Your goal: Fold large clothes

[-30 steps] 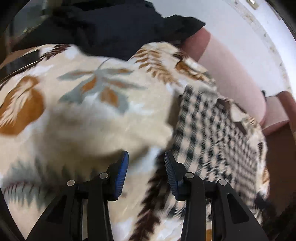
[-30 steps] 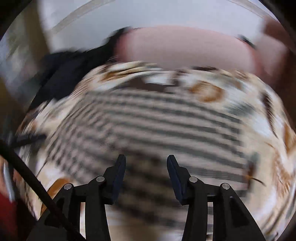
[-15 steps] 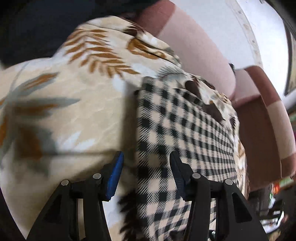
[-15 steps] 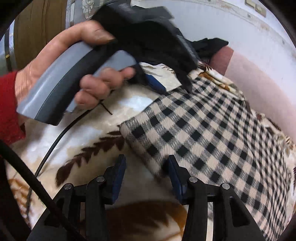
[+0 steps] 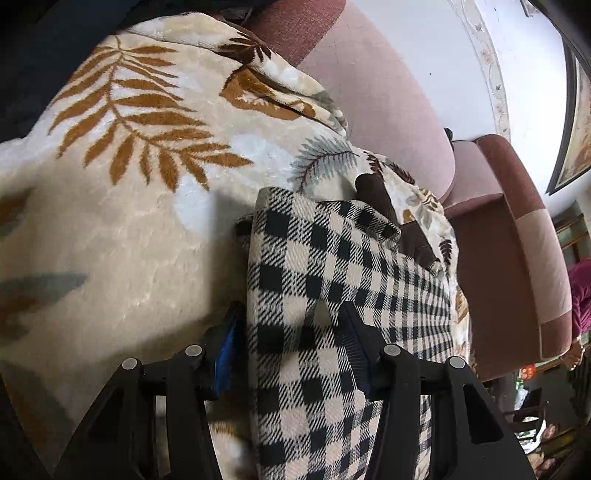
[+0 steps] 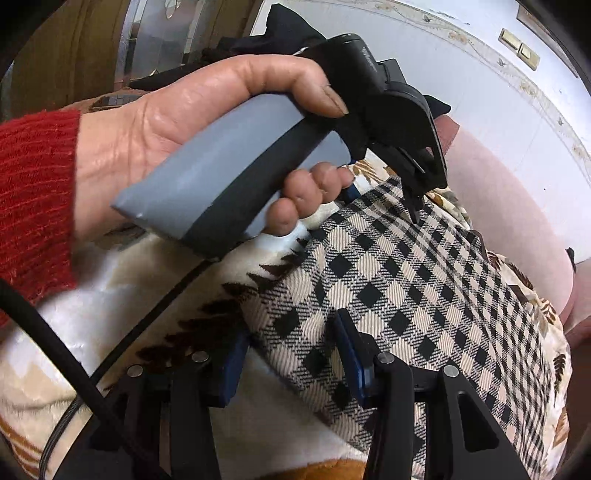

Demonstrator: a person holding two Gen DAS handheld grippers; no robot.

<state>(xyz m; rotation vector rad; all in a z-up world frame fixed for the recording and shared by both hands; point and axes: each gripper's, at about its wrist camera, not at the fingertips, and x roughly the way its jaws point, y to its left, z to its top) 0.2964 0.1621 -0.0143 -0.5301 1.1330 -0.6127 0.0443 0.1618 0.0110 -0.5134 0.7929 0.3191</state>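
A black-and-cream checked garment (image 5: 332, 280) lies flat on a cream leaf-print blanket (image 5: 122, 206) over a sofa. My left gripper (image 5: 291, 339) is open, its fingers straddling the garment's left edge, one pad on each side of the fold. In the right wrist view the same garment (image 6: 424, 280) runs away to the right. My right gripper (image 6: 291, 354) is open, its fingers astride the garment's near corner. The left gripper's handle and hand (image 6: 236, 158) show there, with its fingertips down at the garment's far corner.
The pink sofa backrest (image 5: 388, 92) and brown armrest (image 5: 517, 258) rise behind and right of the blanket. Dark clothing (image 6: 288, 26) is heaped at the sofa's far end. A black cable (image 6: 66, 373) trails across the blanket at the left.
Both grippers have come down and closer to the checked garment's edge. The cloth now sits between the fingers of each. Both stay open.
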